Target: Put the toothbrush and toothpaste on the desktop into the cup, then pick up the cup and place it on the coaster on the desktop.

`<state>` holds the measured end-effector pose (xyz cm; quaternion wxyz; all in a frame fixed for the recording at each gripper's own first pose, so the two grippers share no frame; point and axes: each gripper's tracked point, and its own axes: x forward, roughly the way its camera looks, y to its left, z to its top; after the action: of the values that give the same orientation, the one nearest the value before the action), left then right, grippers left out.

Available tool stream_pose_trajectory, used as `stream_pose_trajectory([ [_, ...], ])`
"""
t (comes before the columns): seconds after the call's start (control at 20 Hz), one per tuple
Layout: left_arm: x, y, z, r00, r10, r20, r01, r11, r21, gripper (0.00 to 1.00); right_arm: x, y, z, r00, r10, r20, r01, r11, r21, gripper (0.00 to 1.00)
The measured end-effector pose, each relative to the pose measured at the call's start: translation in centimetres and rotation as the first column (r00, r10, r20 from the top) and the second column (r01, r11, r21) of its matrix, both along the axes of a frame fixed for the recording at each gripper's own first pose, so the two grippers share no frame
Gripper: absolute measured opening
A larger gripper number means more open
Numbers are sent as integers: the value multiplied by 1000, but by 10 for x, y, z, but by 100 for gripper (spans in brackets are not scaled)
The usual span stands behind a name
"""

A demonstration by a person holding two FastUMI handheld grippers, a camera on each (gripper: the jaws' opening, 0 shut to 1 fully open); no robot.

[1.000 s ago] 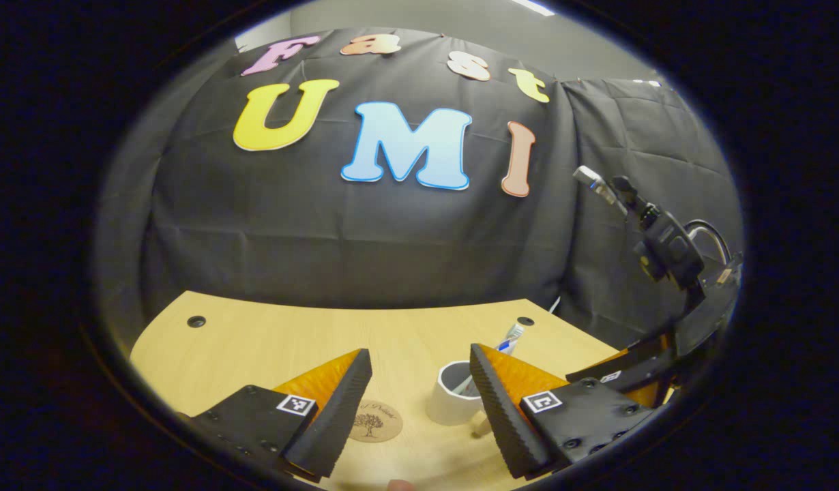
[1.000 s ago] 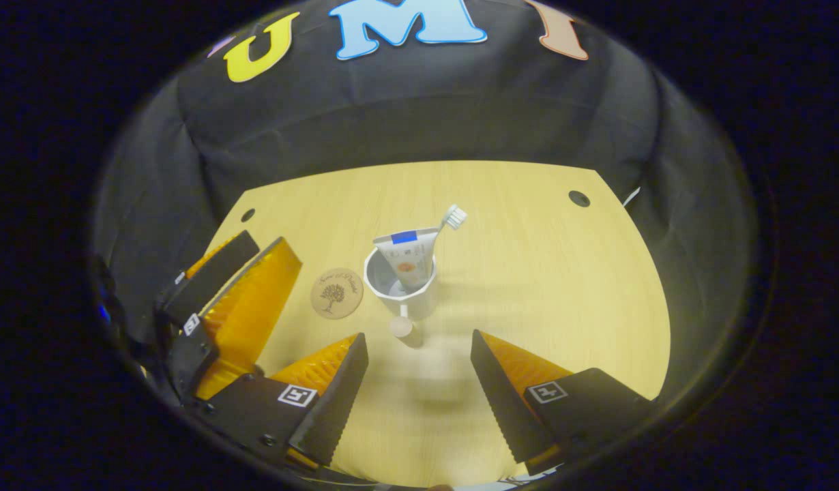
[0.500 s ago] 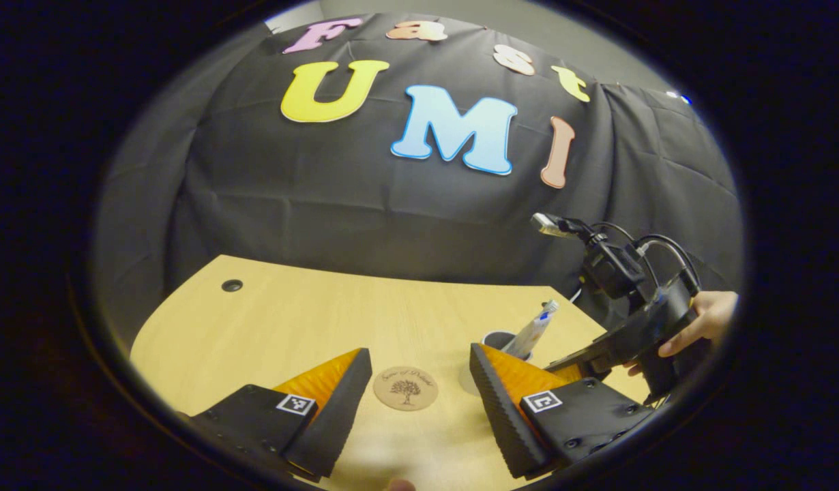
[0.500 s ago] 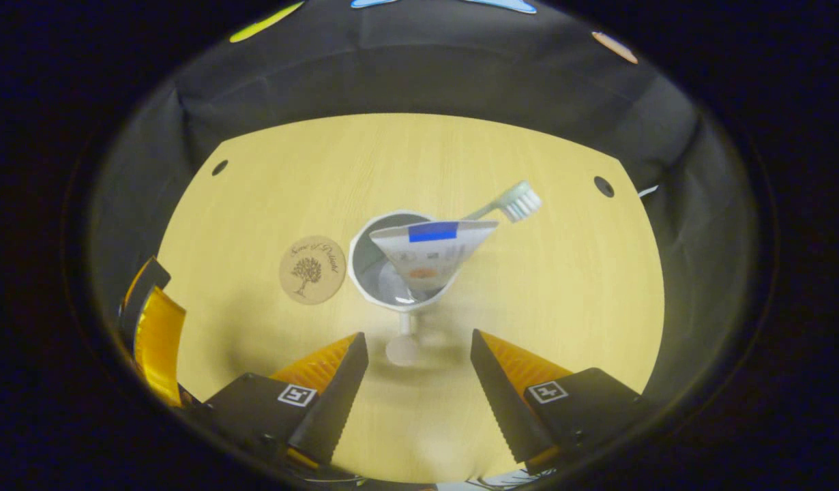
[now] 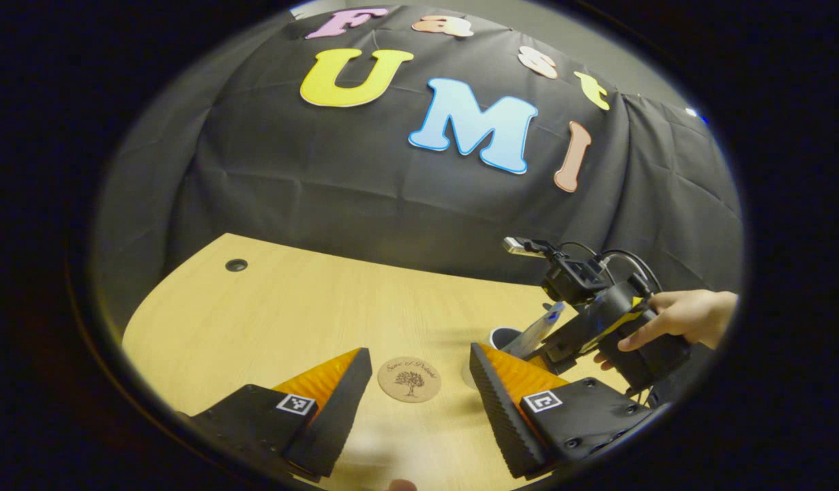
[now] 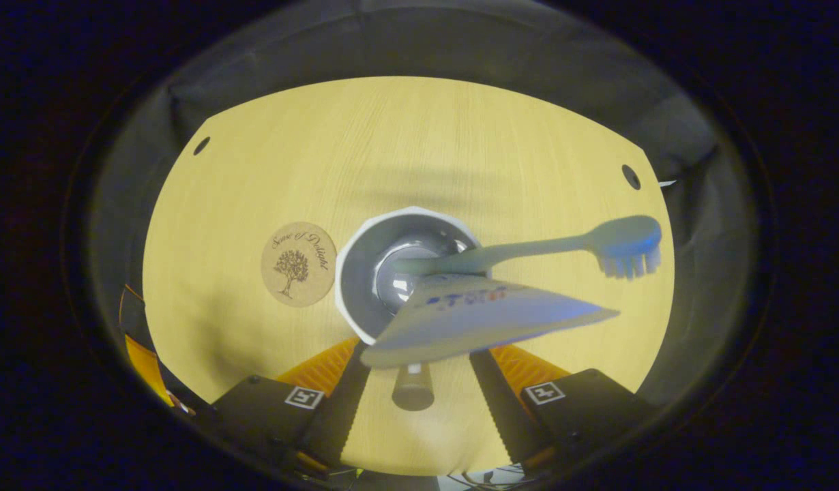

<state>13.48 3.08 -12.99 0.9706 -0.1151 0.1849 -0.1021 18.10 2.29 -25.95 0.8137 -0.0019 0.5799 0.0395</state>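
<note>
- Wooden desktop (image 6: 419, 136) spread wide under everything, pale grain, a dark cable hole (image 6: 202, 145) at the far left corner and another (image 6: 630, 176) at the far right.
- Right gripper (image 6: 414, 354) hanging straight over the cup, jaws parted wide with the cup's handle (image 6: 413, 387) lying between the two fingers; contact with the handle impossible to tell. Seen from the left gripper view, same tool (image 5: 583, 327) tilted down at the cup, gripped by a hand (image 5: 679, 320).
- Left gripper (image 5: 419, 382) hovering low above the desktop, jaws wide apart, nothing held, the coaster showing in the gap between the fingers.
- White cup (image 6: 358, 273) standing upright on the desktop, just right of the coaster, very close but a touch impossible to tell; rim (image 5: 505, 335) peeking out behind the left gripper's right finger.
- Toothpaste tube (image 6: 488, 317) inside the cup, flat crimped end fanning out over the rim toward the right gripper's camera.
- Toothbrush (image 6: 528, 249) also in the cup, leaning out to the right, bristle head (image 6: 627, 256) well past the rim.
- Round cork coaster (image 6: 298, 263) flat on the desktop, tree design on top, bare; same disc (image 5: 409, 379) in the left gripper view.
</note>
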Motion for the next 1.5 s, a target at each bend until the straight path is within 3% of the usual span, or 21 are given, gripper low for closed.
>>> stream_pose_trajectory([
  [0.05, 0, 0, 2, 1000, 0, 3, 0, 1000, -3, 95, 1, 2, -2, 1000, 6, -14, -6, 1000, 10, 86],
  [0.1, 0, -1, 3, 1000, 0, 4, 0, 1000, -2, 95, 2, 3, -3, 1000, 8, -23, -8, 1000, 9, 91],
  [0.15, 0, -1, 4, 1000, 2, 4, -2, 1000, 0, 94, 2, 5, -5, 999, 13, -36, -13, 1000, 19, 78],
  [0.2, -1, 0, 4, 1000, 2, 2, -2, 1000, 1, 95, 1, 7, -7, 999, 14, -51, -13, 1000, 22, 77],
  [0.25, -2, -1, 4, 1000, 0, 0, 0, 1000, 1, 95, 3, 6, -8, 998, 16, -56, -16, 1000, 17, 67],
  [0.3, -3, -2, 5, 1000, -3, 0, 3, 1000, 2, 95, 2, 4, -11, 998, 18, -60, -18, 1000, 8, 64],
  [0.4, -5, -3, 8, 1000, -4, 3, 4, 1000, 10, 95, 1, 1, -12, 998, 18, -68, -18, 1000, -1, 44],
  [0.55, -8, -3, 7, 1000, -2, -4, 2, 1000, 1, 95, 2, 0, -13, 998, 28, -53, -28, 1000, -9, 27],
  [0.95, -11, 8, 5, 999, 28, -15, -29, 999, -16, 95, 7, 5, -9, 998, 66, 15, -65, 998, -24, 25],
  [1.15, -13, 21, 4, 998, 56, -20, -57, 998, -20, 95, 8, 17, 4, 995, 71, 63, -72, 997, 9, 35],
  [1.35, -14, 27, 0, 997, 76, -31, -77, 996, -38, 94, 5, 21, 5, 993, 95, 68, -95, 995, -7, 22],
  [1.5, -18, 32, 3, 996, 86, -18, -86, 996, -36, 95, 8, 24, 1, 993, 85, 82, -84, 996, -12, 23],
])
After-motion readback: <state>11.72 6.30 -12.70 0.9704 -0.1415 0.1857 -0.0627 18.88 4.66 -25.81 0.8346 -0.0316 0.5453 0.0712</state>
